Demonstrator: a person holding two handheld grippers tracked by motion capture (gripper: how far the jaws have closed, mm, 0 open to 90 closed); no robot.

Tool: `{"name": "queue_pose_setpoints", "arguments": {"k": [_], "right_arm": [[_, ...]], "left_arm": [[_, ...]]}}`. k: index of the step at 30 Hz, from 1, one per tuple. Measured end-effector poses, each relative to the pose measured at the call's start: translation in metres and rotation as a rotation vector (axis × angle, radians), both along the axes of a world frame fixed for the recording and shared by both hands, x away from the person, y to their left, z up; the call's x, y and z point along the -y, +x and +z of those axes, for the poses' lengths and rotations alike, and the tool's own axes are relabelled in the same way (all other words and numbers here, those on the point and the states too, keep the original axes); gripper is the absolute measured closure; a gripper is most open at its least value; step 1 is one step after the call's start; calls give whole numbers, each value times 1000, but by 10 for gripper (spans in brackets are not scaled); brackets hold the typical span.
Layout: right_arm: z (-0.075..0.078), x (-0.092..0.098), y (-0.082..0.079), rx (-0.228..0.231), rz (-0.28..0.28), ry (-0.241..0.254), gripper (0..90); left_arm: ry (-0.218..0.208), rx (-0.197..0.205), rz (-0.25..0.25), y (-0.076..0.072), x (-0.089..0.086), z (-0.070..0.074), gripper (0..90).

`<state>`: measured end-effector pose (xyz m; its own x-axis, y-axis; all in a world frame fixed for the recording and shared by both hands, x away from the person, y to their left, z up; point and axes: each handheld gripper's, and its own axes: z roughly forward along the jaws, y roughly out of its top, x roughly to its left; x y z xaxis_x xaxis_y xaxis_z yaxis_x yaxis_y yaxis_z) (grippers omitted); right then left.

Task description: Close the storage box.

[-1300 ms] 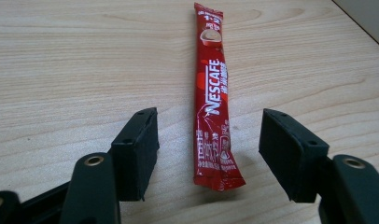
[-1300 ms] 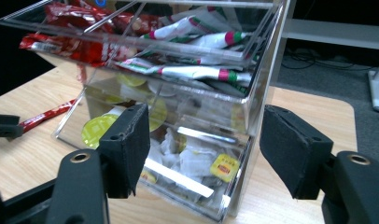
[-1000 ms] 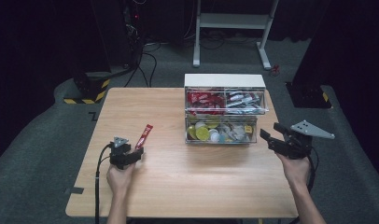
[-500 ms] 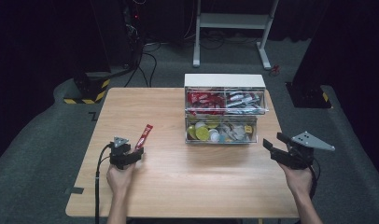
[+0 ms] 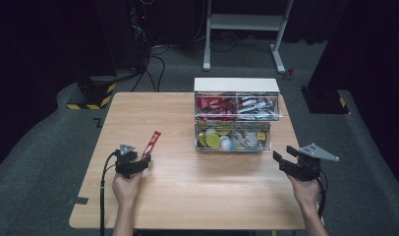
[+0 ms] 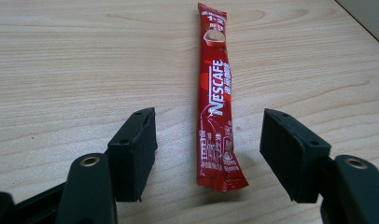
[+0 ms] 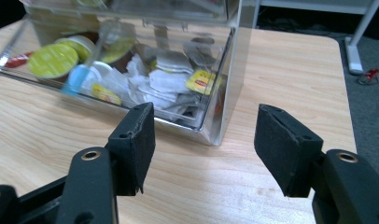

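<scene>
Wooden table (image 5: 187, 196) carries everything. At its near left, the left gripper (image 5: 133, 166) rests in the person's left hand (image 5: 126, 184), its jaws spread wide and holding nothing. Between them, in the left gripper view, lies a red Nescafe stick sachet (image 6: 215, 98), flat on the wood, touching neither jaw. Its long axis runs away from the gripper; in the high view the far end leans a little to the right, toward the drawer box (image 5: 236, 114). This clear box with a white top stands at the far right of the table, its lower drawer full of small pods and tea bags. The right gripper (image 5: 286, 162) is at the near right, just beside the box, jaws also released and empty.
</scene>
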<state>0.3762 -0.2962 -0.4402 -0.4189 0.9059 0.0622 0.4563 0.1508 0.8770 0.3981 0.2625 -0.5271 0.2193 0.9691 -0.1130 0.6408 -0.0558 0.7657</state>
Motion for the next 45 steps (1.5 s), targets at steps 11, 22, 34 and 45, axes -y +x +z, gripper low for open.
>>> {"name": "queue_pose_setpoints", "arguments": {"k": [11, 22, 34, 45], "right_arm": [[-29, -3, 18, -64, -37, -8, 395], [-52, -7, 37, -117, -57, -44, 400], [-64, -8, 48, -164, -72, -73, 405], [-74, -9, 56, -203, -89, -106, 369]], "left_arm": [[-2, 0, 2, 0, 0, 0, 367], [-2, 0, 4, 0, 0, 0, 368], [31, 0, 2, 1, 4, 0, 364], [37, -2, 2, 0, 5, 0, 361]]}}
